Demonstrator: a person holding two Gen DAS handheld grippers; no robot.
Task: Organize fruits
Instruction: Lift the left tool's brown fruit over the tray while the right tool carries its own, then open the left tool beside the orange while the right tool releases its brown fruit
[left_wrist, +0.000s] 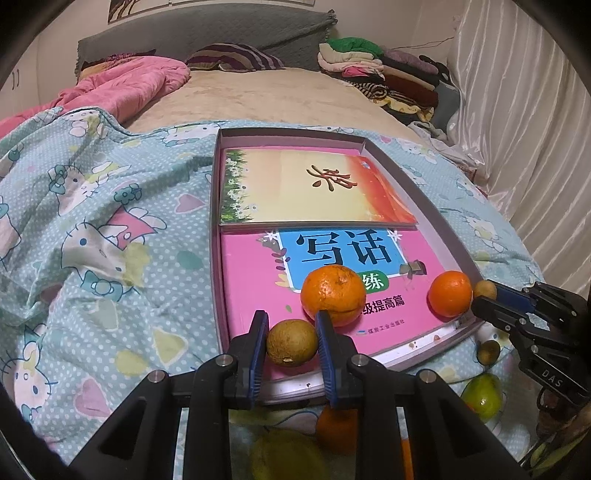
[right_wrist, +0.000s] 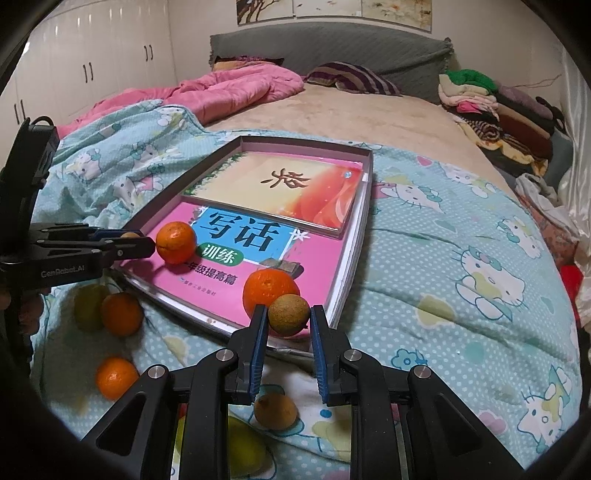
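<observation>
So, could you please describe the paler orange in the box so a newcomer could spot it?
On the cartoon-cat blanket lies a box holding two books. Two oranges rest on the pink book; the paler orange sits beyond the brown fruit in the left tool. Its peel is dull and blotchy, while the other orange is deeper and even.

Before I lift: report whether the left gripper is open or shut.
Shut. The left gripper's blue-padded fingers both press the small round brown fruit, above the near edge of the shallow grey cardboard box.
</observation>
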